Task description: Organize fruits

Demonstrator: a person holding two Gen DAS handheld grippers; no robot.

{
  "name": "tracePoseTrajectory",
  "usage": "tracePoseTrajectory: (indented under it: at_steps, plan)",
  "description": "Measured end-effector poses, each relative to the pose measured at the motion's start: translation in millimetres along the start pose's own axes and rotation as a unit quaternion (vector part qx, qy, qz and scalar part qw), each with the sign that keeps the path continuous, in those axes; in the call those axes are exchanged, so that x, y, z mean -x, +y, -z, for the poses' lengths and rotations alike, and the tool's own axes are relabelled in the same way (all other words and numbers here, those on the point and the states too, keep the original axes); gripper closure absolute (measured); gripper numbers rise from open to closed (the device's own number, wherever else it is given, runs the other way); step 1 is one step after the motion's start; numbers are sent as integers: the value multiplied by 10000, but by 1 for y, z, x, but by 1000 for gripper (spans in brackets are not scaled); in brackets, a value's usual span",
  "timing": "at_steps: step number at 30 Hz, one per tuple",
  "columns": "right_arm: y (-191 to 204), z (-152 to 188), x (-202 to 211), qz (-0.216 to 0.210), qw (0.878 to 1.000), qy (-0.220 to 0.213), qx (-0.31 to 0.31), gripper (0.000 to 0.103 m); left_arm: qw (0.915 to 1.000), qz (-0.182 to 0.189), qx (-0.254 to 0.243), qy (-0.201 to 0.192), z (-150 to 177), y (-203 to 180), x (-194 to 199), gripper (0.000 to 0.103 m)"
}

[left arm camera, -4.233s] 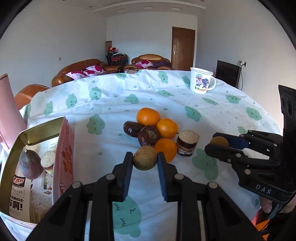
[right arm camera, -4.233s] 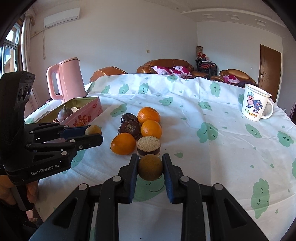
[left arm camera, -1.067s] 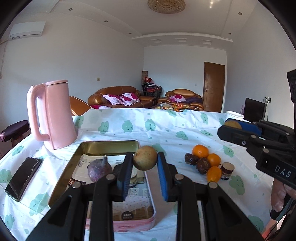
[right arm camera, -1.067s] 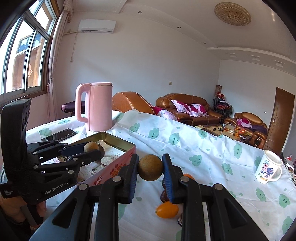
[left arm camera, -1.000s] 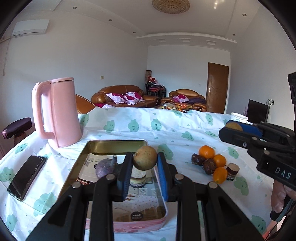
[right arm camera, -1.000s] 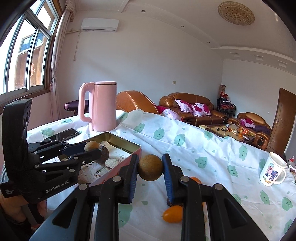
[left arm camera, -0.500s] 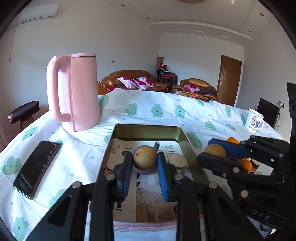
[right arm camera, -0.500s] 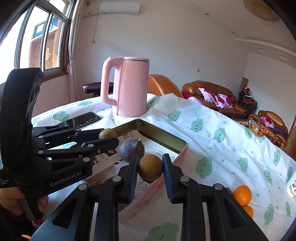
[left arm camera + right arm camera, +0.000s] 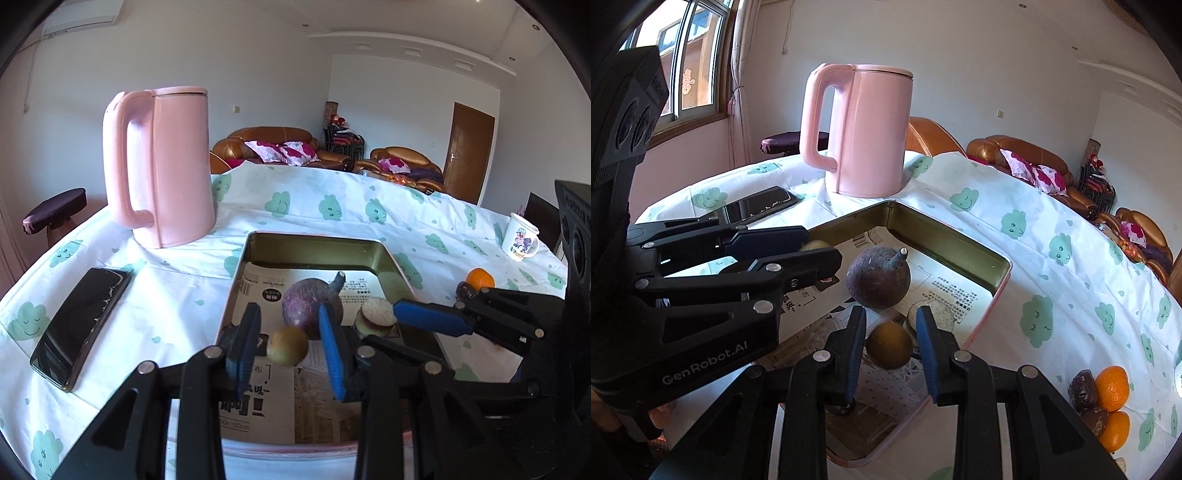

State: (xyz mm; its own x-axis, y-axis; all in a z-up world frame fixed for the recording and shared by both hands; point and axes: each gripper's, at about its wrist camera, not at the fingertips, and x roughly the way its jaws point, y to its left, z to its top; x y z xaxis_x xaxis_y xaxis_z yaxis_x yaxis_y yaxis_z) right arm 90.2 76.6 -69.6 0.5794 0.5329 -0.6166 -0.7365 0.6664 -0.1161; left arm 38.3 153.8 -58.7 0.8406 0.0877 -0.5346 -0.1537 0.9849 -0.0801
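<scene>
Both brown fruits dropped into tin, left gripper and right gripper just spread

You get bright daylight from the window; sharp focus throughout, strong fisheye bending with dark corners, glare on the tablecloth.

Both tongs newly parted over tin

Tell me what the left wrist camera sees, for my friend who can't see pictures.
The left gripper hangs over a gold tin, its blue fingers just opened around a small brown fruit without touching it. A purple fruit lies in the tin just beyond. A pink kettle and a black phone sit to the left.
</scene>
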Motion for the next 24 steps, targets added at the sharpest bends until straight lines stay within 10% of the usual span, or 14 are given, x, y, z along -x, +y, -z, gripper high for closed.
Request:
tracePoseTrajectory:
  at_steps: [3,16,24]
  plan:
    - [-4,4,10,11,9999,-84,-94,54,9997,-105,29,-211,-2,-2,8,31]
    - [-118,78,107,1414,9825,-69,-1211,52,9947,672,-625,-461,-5,-89,24,27]
    - [-155,110,105,1250,9728,389,-1910,52,9881,1027,-1135,-129,3,-150,8,27]
